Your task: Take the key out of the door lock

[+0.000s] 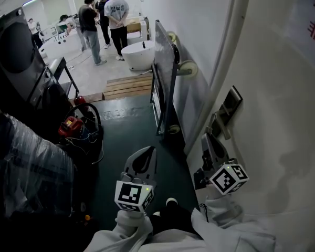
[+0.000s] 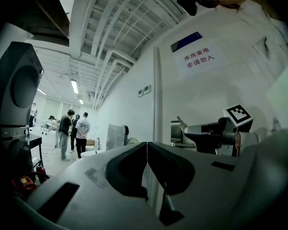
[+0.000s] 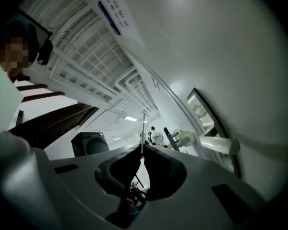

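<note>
My right gripper (image 1: 209,143) is close to the white door (image 1: 273,114), just below the lever handle (image 1: 219,124) and the dark lock plate (image 1: 231,103). In the right gripper view the jaws of that gripper (image 3: 142,152) are shut on the key (image 3: 143,126). Its thin blade sticks up free past the tips, and a bunch with red bits (image 3: 134,196) hangs under the jaws. The handle (image 3: 218,145) and lock plate (image 3: 204,111) lie to the right of the blade. My left gripper (image 1: 145,154) hangs over the dark floor, shut and holding nothing (image 2: 147,145).
A flat trolley (image 1: 165,72) leans against the wall beyond the door. A big dark machine (image 1: 13,56), wrapped goods (image 1: 26,167) and a red tool with cables (image 1: 71,125) crowd the left. Three people (image 1: 107,14), a white tub (image 1: 138,54) and a wooden pallet (image 1: 127,85) are farther back.
</note>
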A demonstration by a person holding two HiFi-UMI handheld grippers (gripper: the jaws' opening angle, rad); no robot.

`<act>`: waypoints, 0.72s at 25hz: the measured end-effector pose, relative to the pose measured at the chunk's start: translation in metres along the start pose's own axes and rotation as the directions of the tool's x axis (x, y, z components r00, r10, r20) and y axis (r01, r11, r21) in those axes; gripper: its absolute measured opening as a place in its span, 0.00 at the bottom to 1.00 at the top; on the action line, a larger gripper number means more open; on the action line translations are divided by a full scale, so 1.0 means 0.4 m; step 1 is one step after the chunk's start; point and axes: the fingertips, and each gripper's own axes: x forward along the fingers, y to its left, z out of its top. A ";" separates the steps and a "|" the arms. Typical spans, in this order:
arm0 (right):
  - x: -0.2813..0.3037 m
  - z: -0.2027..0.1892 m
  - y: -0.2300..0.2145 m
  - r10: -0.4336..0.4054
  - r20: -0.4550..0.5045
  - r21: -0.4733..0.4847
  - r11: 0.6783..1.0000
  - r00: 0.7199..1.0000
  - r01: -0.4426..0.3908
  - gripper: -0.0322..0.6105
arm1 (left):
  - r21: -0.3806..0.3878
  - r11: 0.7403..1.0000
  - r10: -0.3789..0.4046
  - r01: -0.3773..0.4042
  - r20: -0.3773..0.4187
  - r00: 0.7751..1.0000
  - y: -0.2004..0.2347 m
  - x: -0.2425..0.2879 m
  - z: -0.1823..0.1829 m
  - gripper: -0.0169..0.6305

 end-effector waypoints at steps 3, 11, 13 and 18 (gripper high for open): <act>-0.010 0.025 0.032 0.021 -0.009 -0.120 0.993 1.000 -0.022 0.16 | 0.009 1.000 0.003 -0.003 0.012 1.000 0.002 -0.011 0.014 0.05; -0.027 -0.003 0.087 0.050 -0.109 -0.309 0.947 0.993 -0.082 0.16 | 0.034 0.998 0.057 -0.056 -0.011 0.998 0.055 -0.065 0.007 0.05; -0.030 -0.028 0.094 0.061 -0.138 -0.310 0.945 0.989 -0.102 0.16 | 0.040 0.996 0.076 -0.075 -0.019 0.997 0.071 -0.080 0.002 0.05; -0.041 -0.086 0.114 0.055 -0.199 -0.317 0.941 0.978 -0.118 0.16 | 0.043 0.994 0.102 -0.101 -0.015 0.995 0.089 -0.108 -0.006 0.05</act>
